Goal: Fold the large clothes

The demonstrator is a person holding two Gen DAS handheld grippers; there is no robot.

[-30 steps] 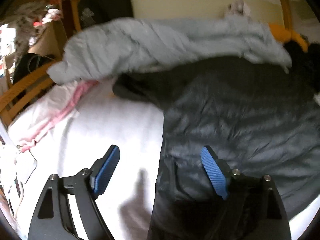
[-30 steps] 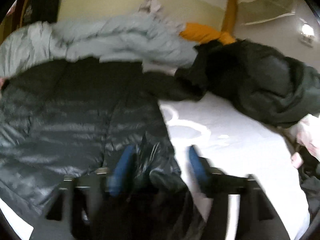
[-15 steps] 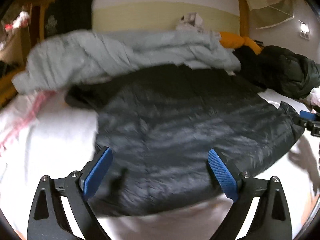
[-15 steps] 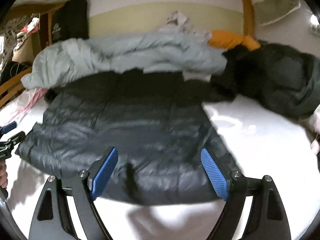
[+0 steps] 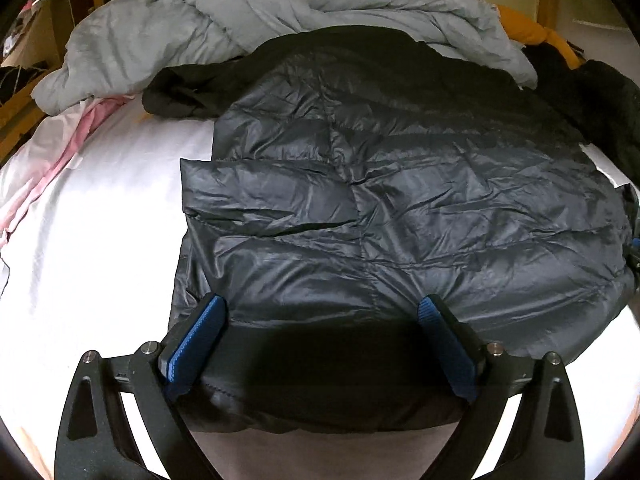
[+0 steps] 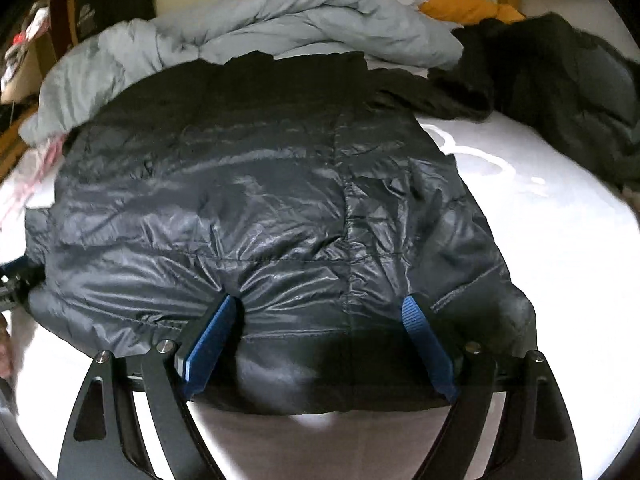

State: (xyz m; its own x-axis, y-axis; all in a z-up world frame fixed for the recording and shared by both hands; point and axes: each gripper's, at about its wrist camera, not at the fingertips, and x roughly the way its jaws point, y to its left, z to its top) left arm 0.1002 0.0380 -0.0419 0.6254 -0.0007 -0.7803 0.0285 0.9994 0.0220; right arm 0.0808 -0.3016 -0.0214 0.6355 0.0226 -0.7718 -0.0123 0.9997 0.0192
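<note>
A dark grey quilted puffer jacket (image 5: 400,200) lies spread flat on the white bed sheet (image 5: 100,240), its hem nearest me. My left gripper (image 5: 322,302) hovers low over the hem's left part, jaws wide apart, blue pads (image 5: 196,344) resting on or just above the fabric without pinching it. In the right wrist view the same jacket (image 6: 260,200) fills the middle. My right gripper (image 6: 320,300) stands open over the hem's right part, and its left fingertip dents the fabric. The right gripper's tip (image 5: 634,248) peeks in at the left view's far right edge.
A pale grey duvet (image 5: 240,20) is heaped behind the jacket. A pink cloth (image 5: 80,128) lies at the left and an orange item (image 6: 468,6) at the back. A dark bulky coat (image 6: 568,92) sits at the right. A wooden bed frame (image 5: 12,120) borders the left.
The right gripper has let go of the bunched fabric and opened wider. Both grippers have swung to the jacket's near hem and sunk closer to it. The jacket now lies spread out.
</note>
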